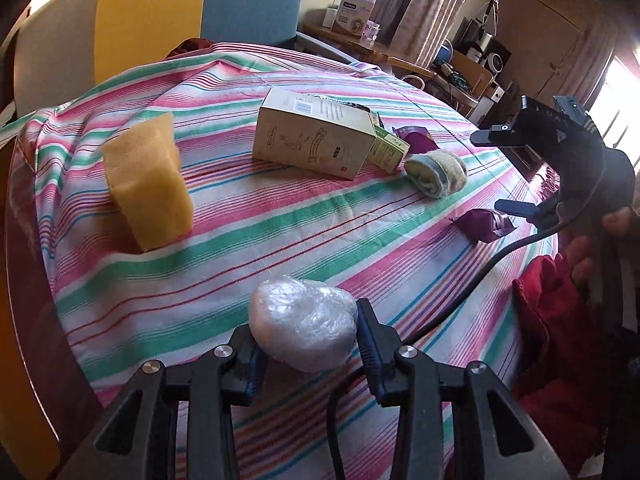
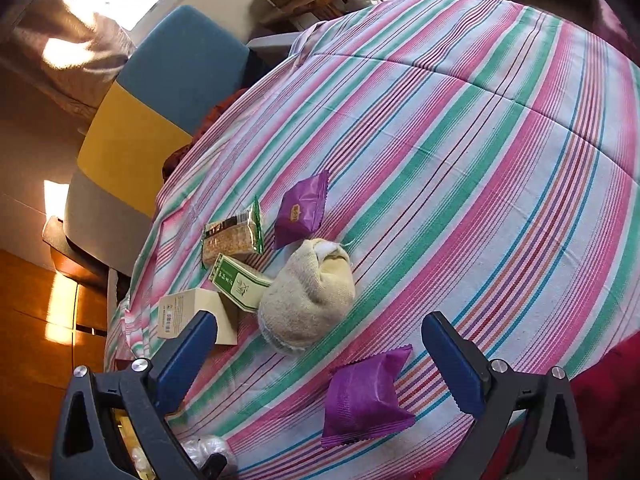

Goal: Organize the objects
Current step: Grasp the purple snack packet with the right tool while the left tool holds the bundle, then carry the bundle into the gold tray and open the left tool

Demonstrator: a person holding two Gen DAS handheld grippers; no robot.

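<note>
Left gripper (image 1: 308,344) clamped on plastic-wrapped bundle (image 1: 304,322) near table's (image 1: 280,216) near edge. Right gripper (image 2: 320,356) wide, empty, over purple packet (image 2: 364,398) near right edge. Risk: slick wrap, rounded shape, could squirt out of pads when lifted; trailing cable (image 1: 472,280) might snag.

The left gripper (image 1: 310,340) was clamped on a plastic-wrapped white bundle (image 1: 304,322), its 2 blue pads (image 1: 370,346) pressing the sides just above the striped cloth (image 1: 280,224). Farther off lay a yellow sponge (image 1: 148,178), a beige carton (image 1: 316,138) touching a small green box (image 1: 390,152), a rolled sock (image 1: 436,172) and 2 purple packets (image 1: 482,224). At the right edge a hand (image 1: 600,236) held the right gripper (image 1: 500,168), its jaws apart over the nearer packet.
</note>
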